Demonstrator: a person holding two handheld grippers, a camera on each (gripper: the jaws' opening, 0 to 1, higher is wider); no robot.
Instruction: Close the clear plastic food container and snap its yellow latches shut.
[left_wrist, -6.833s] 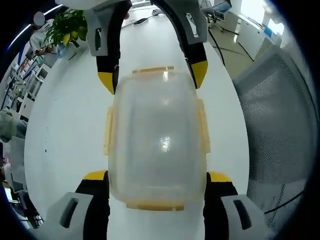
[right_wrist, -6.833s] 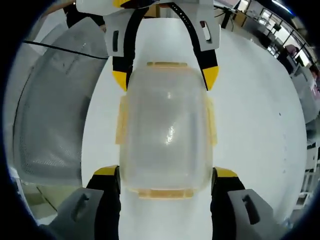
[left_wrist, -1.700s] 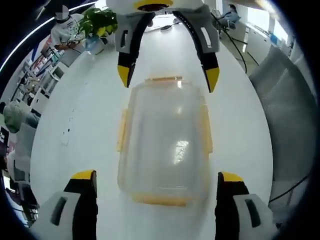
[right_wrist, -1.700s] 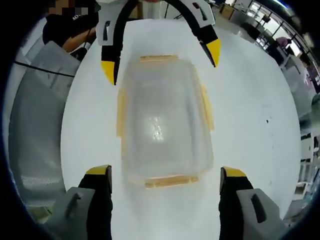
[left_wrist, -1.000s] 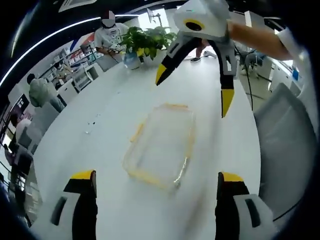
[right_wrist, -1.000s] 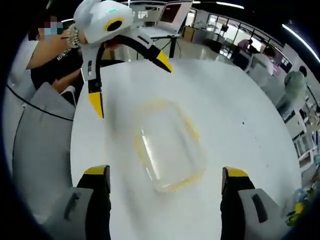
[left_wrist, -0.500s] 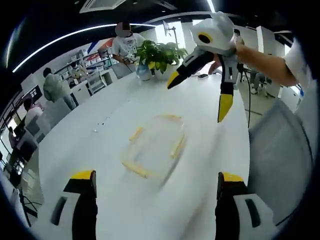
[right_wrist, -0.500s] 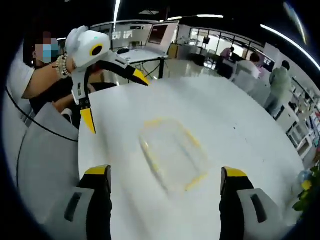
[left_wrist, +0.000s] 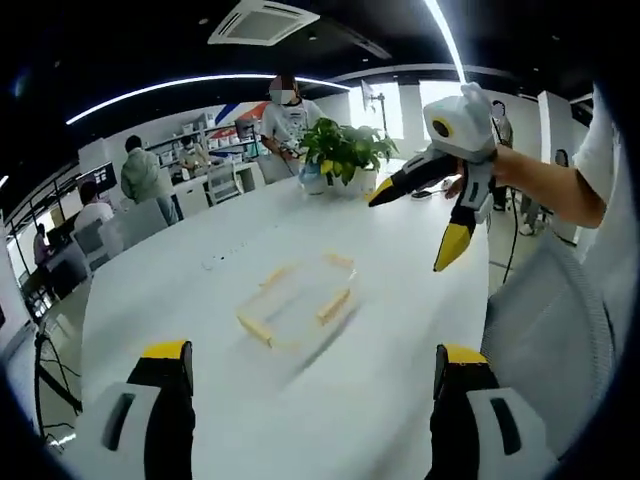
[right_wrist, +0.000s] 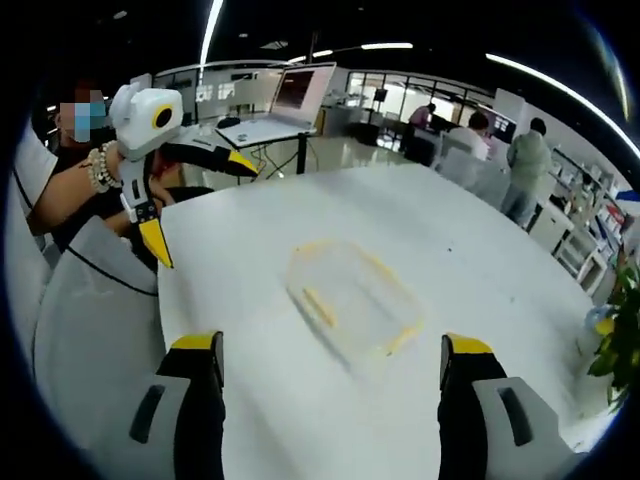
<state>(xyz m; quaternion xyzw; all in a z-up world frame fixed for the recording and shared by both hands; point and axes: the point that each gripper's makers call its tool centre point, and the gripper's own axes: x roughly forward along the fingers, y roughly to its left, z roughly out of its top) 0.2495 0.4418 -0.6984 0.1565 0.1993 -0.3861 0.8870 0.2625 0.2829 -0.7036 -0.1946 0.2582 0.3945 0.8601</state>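
**Sitting alone mid-table, box looks shut**

Lying flat on the white table (left_wrist: 150, 300), the container (left_wrist: 297, 301) rests well away from both grippers, its lid on and its yellow latches (left_wrist: 333, 306) lying against the sides; blur hides whether each is fully snapped.

The left gripper (left_wrist: 312, 420) hangs above the near table with its jaws spread wide and nothing between them. The right gripper (right_wrist: 328, 405) is likewise gaping and empty, and it appears in the left gripper view as a raised tool (left_wrist: 440, 215) over the table's far side, held by a bare forearm.

I judge the box light, thin-walled and slick: stiff enough at the rim, but the lid will flex and the whole thing may skate on the smooth top if pushed sideways. Best pressed straight down on a latch, or pinched across the narrow sides, with the other gripper bracing it.

Room is generous all round the box. A mesh chair (right_wrist: 90, 330) stands at the table edge beside the person, and a plant (left_wrist: 345, 150) stands at the far end.
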